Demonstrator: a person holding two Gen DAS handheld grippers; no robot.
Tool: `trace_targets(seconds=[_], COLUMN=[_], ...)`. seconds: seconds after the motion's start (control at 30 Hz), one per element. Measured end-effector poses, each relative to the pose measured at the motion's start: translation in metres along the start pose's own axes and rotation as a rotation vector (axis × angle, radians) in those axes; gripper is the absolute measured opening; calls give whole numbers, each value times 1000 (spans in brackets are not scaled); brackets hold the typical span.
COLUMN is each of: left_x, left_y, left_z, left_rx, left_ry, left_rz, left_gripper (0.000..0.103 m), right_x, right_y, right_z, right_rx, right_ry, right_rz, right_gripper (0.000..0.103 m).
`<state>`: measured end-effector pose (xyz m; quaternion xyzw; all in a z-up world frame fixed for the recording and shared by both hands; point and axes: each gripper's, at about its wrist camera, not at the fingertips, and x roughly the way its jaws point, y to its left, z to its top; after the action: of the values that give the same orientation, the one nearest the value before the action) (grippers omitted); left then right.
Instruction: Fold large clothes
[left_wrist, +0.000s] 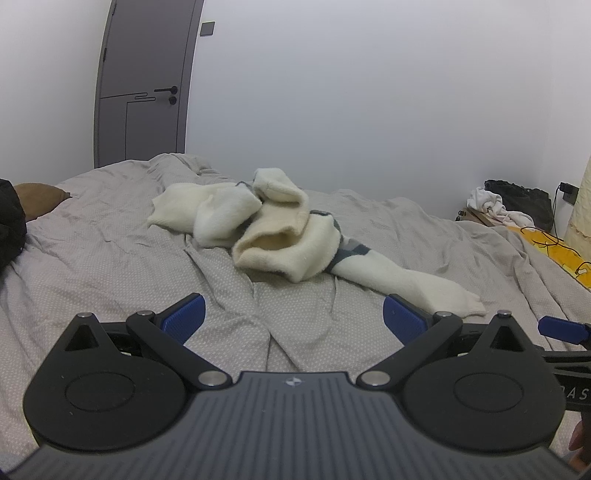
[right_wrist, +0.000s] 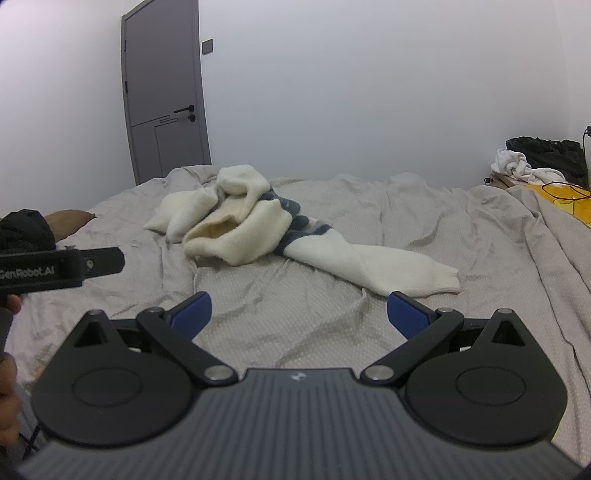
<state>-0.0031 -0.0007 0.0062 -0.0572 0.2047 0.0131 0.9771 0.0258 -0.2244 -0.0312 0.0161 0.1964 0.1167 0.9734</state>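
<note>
1. The sweater (left_wrist: 273, 232) lies bunched in the middle of the bed (left_wrist: 110, 251), one sleeve (right_wrist: 388, 266) trailing toward the near right edge.
2. Both tools hover over the near edge with blades spread and empty – left tool (left_wrist: 293, 314), right tool (right_wrist: 299, 314).
3. Folding looks not yet begun; the next move likely calls for pinching the sweater and spreading it flat.
4. Its hem, collar and other sleeve are buried in the heap – hard to make out.
</note>
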Motion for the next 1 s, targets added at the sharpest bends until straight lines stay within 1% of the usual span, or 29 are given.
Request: trace_targets(seconds=[1.0], left_x=[-1], left_y=[-1], left_z=[-2], left_rx=[-3], left_ry=[-1], left_rz=[-3], left_gripper=[103], right_x=[0], right_y=[2], right_z=[-1], right_rx=[0], right_ry=[5], right_rz=[8], right_gripper=[103])
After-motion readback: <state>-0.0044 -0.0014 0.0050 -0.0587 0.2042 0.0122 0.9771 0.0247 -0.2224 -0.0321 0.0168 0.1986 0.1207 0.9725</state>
